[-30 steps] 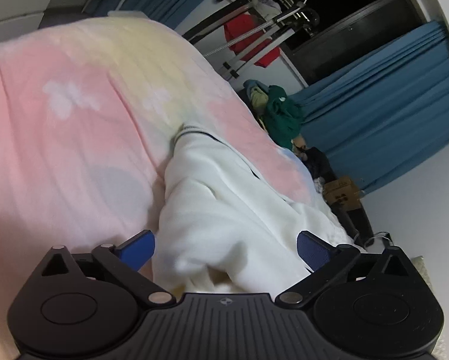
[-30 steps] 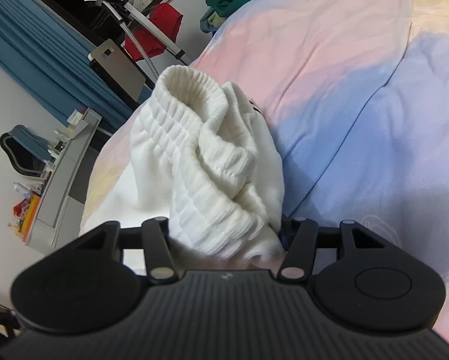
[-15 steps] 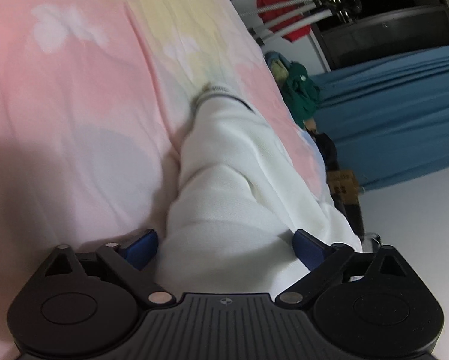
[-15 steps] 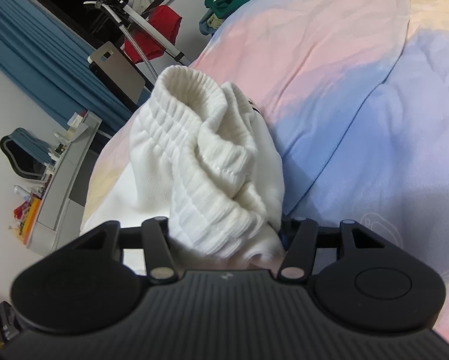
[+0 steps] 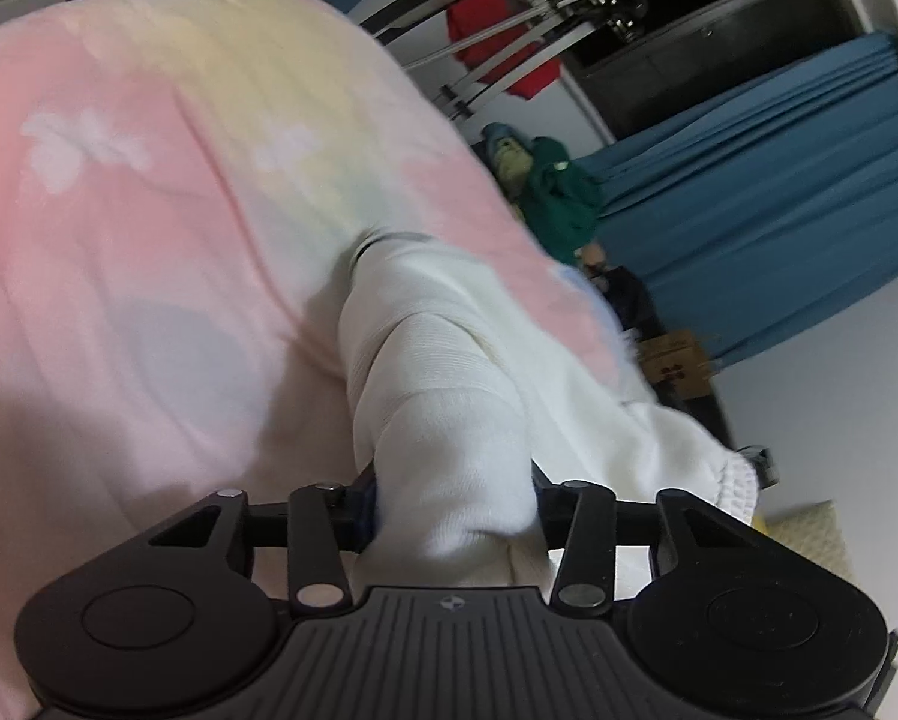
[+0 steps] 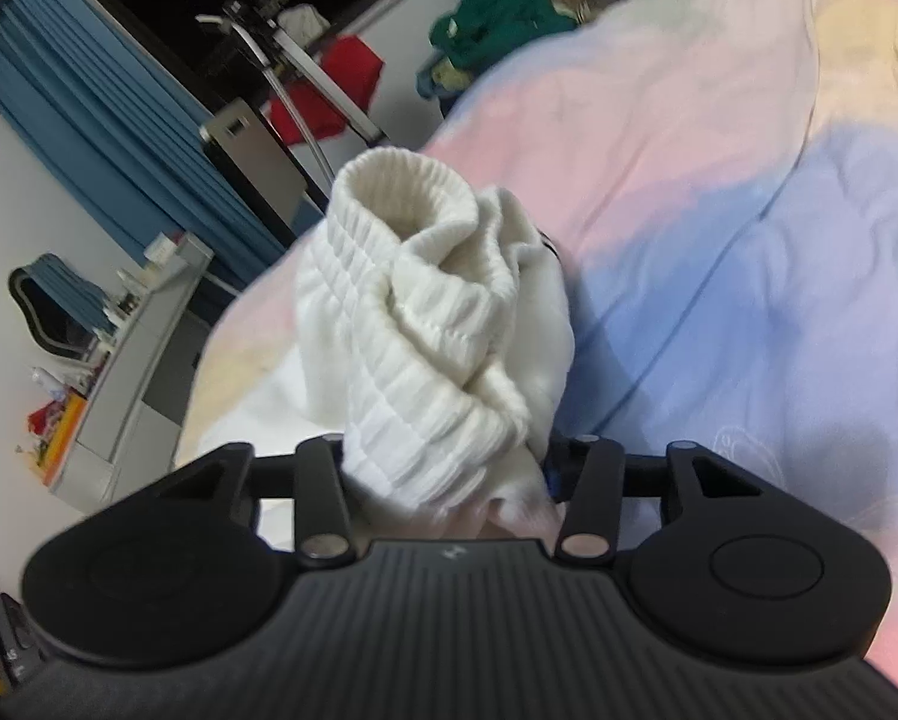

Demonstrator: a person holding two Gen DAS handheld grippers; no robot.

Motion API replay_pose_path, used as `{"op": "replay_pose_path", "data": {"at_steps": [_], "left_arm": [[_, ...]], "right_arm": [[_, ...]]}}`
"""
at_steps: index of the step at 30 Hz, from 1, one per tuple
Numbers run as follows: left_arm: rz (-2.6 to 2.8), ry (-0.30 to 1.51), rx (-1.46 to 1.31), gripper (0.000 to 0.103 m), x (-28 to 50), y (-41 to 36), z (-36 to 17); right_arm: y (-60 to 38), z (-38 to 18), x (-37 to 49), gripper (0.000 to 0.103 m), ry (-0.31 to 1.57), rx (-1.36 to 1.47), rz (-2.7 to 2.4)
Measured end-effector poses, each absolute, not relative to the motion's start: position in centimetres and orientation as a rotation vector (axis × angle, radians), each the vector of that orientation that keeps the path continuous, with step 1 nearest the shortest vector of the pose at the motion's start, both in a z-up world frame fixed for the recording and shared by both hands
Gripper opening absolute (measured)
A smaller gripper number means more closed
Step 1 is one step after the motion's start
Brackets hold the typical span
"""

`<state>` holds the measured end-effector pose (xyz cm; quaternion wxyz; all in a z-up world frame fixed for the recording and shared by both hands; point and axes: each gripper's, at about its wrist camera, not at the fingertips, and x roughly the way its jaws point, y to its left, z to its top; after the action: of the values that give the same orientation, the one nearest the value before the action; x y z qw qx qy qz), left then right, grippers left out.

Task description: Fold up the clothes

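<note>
A white garment (image 5: 449, 384) lies across the pastel bedspread (image 5: 149, 210). My left gripper (image 5: 453, 495) is shut on a thick bunch of its smooth fabric, which fills the space between the fingers and hides the blue pads. In the right wrist view the garment's ribbed white hem (image 6: 413, 324) stands up in a twisted roll. My right gripper (image 6: 449, 468) is shut on the lower end of that roll, and its fingertips are buried in the cloth.
The bedspread (image 6: 748, 240) runs pink, yellow and blue to the right. Past the bed's edge are a metal drying rack with a red item (image 5: 496, 30), a green clothes heap (image 5: 559, 192), blue curtains (image 5: 778, 192), a cardboard box (image 5: 676, 360) and a grey desk (image 6: 131, 348).
My left gripper was open around the white fabric and has now closed on it. The right gripper kept its hold on the ribbed hem and shifted only slightly.
</note>
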<state>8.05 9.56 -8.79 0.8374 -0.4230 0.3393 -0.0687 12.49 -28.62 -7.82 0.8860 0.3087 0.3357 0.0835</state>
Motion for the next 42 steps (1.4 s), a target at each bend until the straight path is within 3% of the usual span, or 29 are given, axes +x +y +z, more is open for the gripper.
{"op": "replay_pose_path", "data": {"at_steps": [5, 12, 18, 24, 28, 33, 39, 42], "left_arm": [[-0.208, 0.718, -0.862, 0.043, 9.4, 5.0, -4.9], [-0.38, 0.749, -0.86, 0.043, 17.5, -7.2, -2.2], [-0.511, 0.775, -0.872, 0.043, 26.9, -20.0, -3.3], [-0.625, 0.805, -0.963, 0.044, 33.3, -28.5, -8.6], [-0.671, 0.843, -0.938, 0.045, 34.7, -30.7, -14.5], [-0.658, 0.834, -0.926, 0.047, 33.3, -29.6, -17.9], [-0.643, 0.846, -0.918, 0.053, 31.6, -27.9, -20.2], [-0.635, 0.866, -0.892, 0.064, 30.9, -27.2, -18.2]], "right_arm": [[-32.1, -4.6, 10.6, 0.045, 0.619, 0.7, 0.155], [-42.8, -1.4, 10.5, 0.045, 0.518, 0.789, 0.032], [-53.5, -1.2, 11.9, 0.045, 0.387, 0.828, -0.124], [-61.2, -6.0, 12.7, 0.045, 0.258, 0.917, -0.239], [-62.6, -11.6, 11.8, 0.045, 0.242, 0.934, -0.295], [-62.3, -18.2, 10.2, 0.05, 0.337, 0.932, -0.313], [-63.6, -18.8, 10.2, 0.061, 0.388, 1.034, -0.324], [-62.5, -17.0, 9.2, 0.069, 0.469, 1.06, -0.379]]}}
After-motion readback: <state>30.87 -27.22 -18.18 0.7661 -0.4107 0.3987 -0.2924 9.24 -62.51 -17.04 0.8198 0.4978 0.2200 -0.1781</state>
